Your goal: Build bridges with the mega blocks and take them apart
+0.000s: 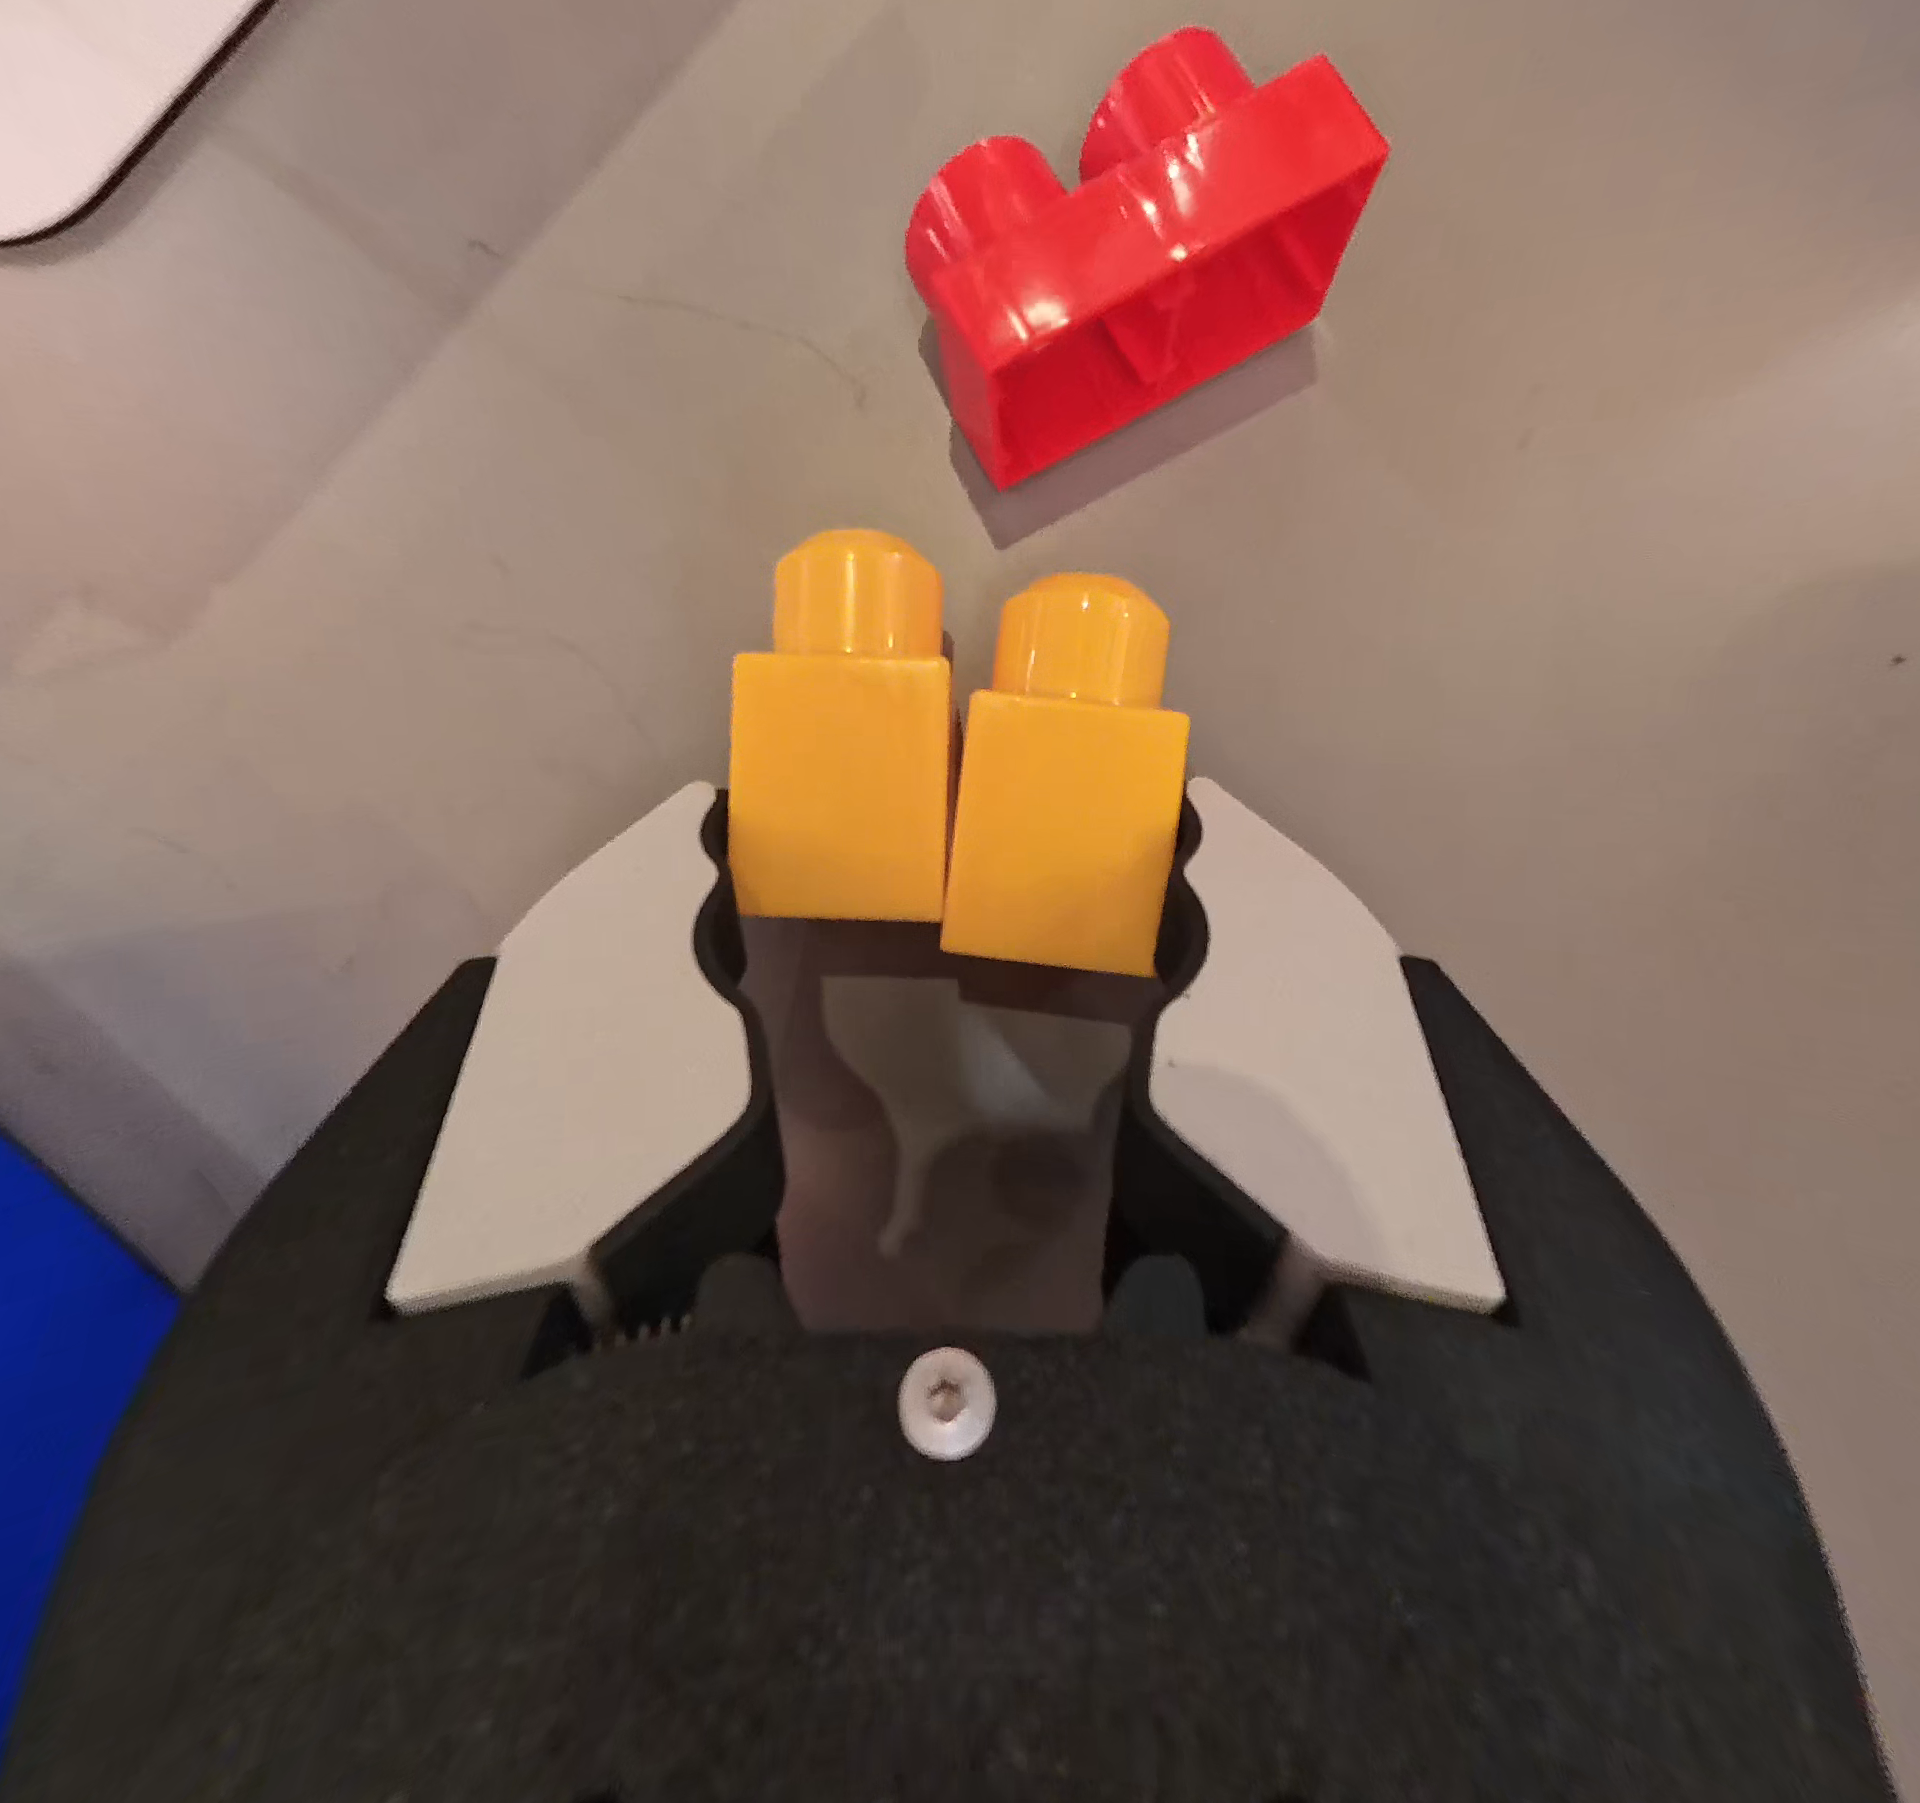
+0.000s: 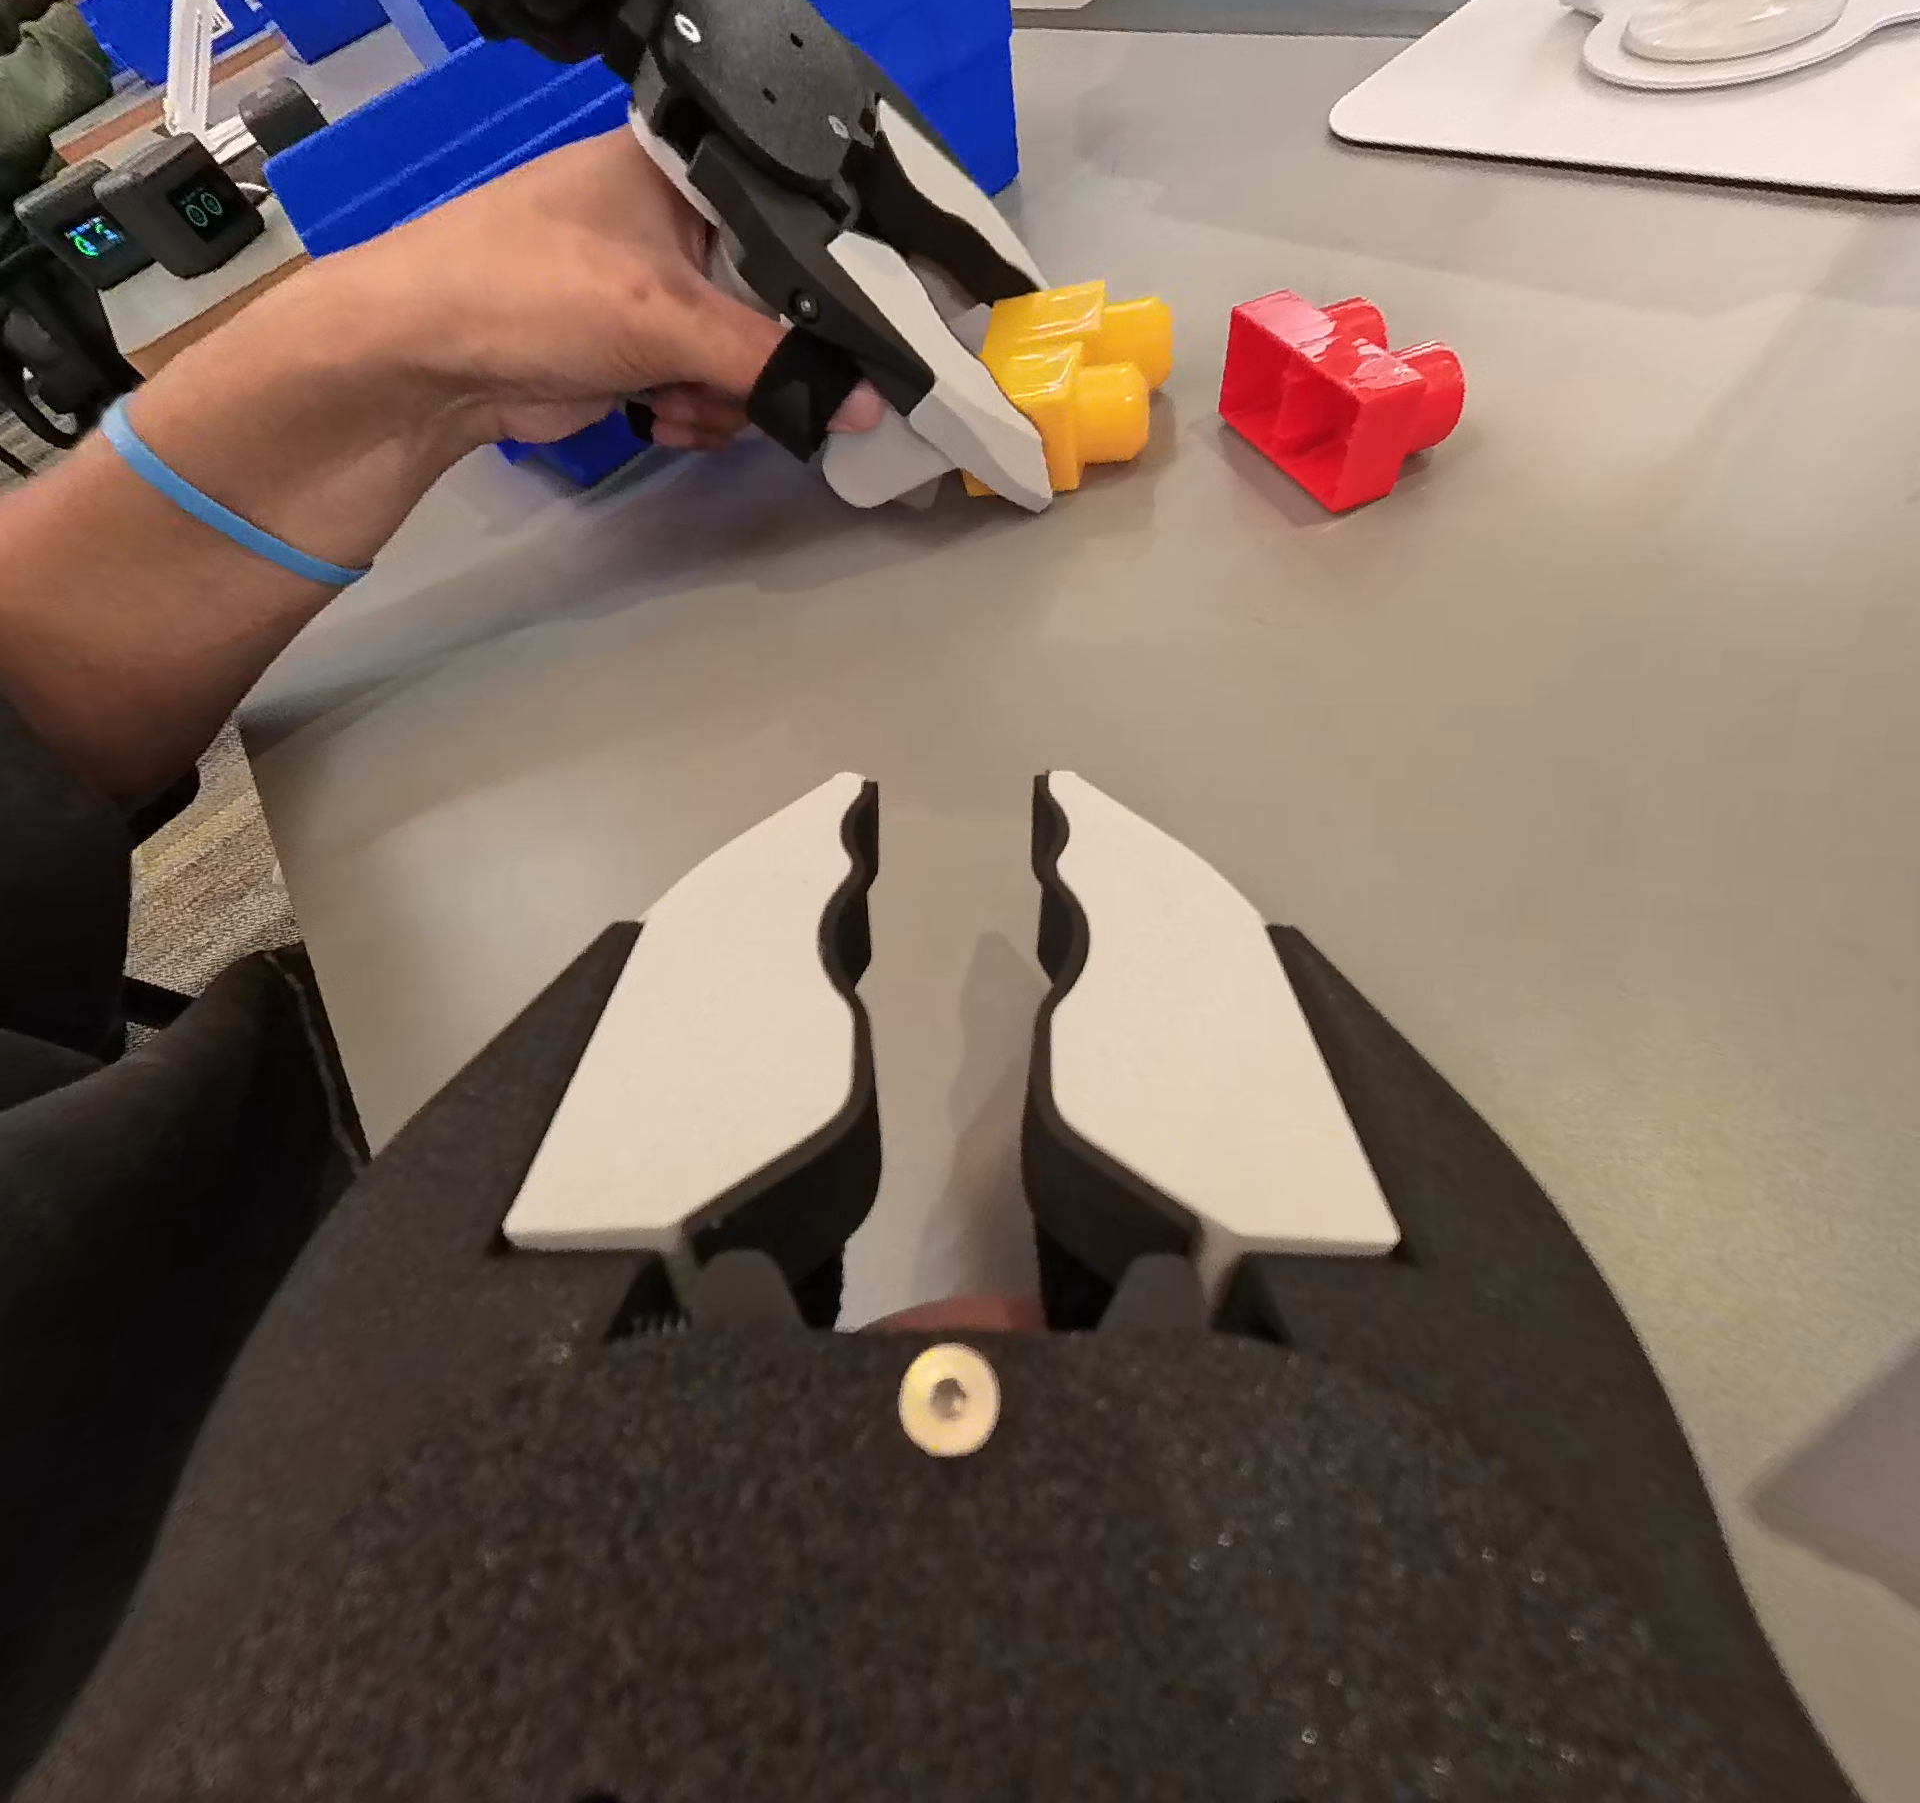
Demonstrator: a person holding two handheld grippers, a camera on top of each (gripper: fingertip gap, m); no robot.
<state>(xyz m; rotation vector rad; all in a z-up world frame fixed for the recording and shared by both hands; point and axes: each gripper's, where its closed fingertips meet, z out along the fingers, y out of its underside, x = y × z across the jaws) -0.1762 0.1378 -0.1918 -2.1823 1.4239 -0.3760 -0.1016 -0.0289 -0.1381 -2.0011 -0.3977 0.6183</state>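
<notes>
Yellow blocks [image 1: 956, 808], two, studs pointing up-frame, pinched in the left gripper [image 1: 951, 818]; one red block [image 1: 1143, 267] upper right, on its side; right gripper [image 2: 956, 808] spread, empty.

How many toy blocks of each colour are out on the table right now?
Yellow one-stud blocks: 2, side by side, both pinched in the left tongs
Red two-stud block: 1, lying on its side on the grey table
Total: 3 blocks

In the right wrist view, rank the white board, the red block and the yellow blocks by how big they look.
1. white board, cut off by the frame edge
2. red block and yellow blocks, held by the left gripper, look alike; fingers partly hide the yellow.
</notes>
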